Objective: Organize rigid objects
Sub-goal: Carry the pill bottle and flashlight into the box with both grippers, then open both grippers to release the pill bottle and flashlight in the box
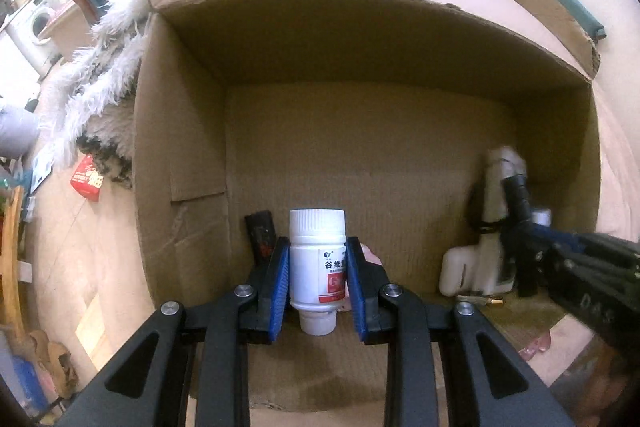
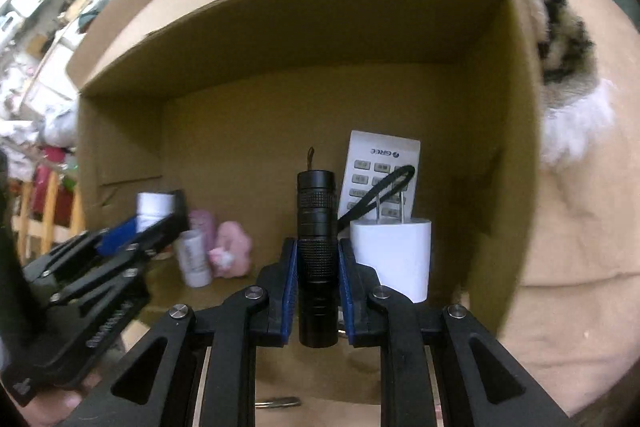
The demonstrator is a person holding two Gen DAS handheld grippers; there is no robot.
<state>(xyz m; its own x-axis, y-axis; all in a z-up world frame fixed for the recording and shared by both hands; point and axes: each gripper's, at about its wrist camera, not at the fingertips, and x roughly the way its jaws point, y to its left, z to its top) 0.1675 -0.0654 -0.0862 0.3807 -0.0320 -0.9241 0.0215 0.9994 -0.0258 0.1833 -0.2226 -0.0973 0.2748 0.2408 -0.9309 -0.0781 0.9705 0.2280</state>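
Right claw (image 1: 516, 187) smeared by blur, pink object (image 1: 370, 253) mostly hidden behind bottle (image 1: 317, 259), perhaps a toy

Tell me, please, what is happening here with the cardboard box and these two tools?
A person is sorting small rigid items into an open cardboard box. The left hand-held gripper is shut on a white pill bottle, held inside the box. The right hand-held gripper is shut on a black flashlight, also inside the box. Already in the box are a white Gree remote control, a white plug-in charger and a pink toy.
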